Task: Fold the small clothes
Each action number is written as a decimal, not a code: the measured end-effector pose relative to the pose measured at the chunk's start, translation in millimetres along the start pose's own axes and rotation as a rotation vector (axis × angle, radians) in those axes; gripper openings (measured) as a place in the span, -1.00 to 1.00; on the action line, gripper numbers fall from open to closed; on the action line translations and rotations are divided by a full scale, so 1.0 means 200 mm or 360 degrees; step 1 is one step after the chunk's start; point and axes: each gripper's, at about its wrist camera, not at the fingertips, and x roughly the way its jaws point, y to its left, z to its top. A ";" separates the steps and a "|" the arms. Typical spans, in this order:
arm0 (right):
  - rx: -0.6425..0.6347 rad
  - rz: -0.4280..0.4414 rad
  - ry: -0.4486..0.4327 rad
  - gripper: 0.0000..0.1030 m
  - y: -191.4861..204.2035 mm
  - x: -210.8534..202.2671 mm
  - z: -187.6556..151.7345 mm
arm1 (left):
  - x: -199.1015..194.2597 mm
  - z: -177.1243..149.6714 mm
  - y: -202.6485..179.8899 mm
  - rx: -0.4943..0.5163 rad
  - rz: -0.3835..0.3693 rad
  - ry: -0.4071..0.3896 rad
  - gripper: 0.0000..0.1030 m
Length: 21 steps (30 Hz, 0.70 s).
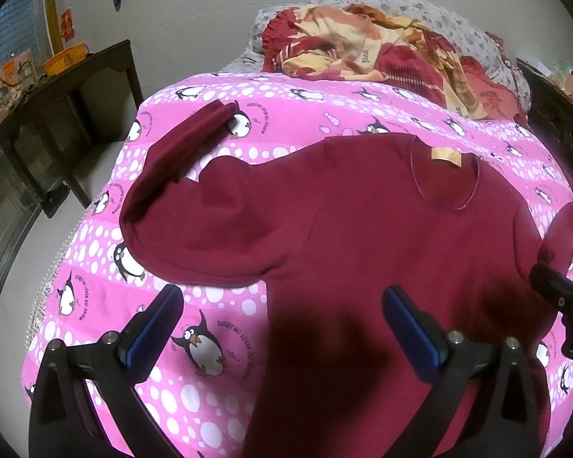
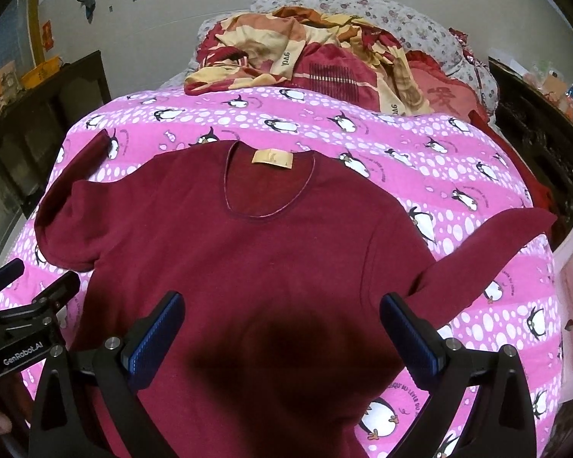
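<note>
Both claws hang side by side, empty. The left claw (image 1: 282, 328) gapes wide. The right claw (image 2: 282, 328) does too.

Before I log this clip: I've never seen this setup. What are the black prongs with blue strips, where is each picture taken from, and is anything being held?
The prongs are handheld two-finger grippers, one in each of a person's hands; no robot arm. Each picture comes from a fisheye camera on one gripper, looking along its fingers. The left gripper and the right gripper are both open and hold nothing. Below them a maroon long-sleeved shirt lies spread flat, not yet folded, tan neck label showing, on a pink penguin-print quilt on a bed. A crumpled red and yellow blanket lies beyond it.
</note>
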 end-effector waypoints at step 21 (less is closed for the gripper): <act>0.0052 0.0001 0.0046 1.00 -0.02 0.05 -0.03 | 0.02 -0.02 0.00 -0.0009 0.0000 0.0015 1.00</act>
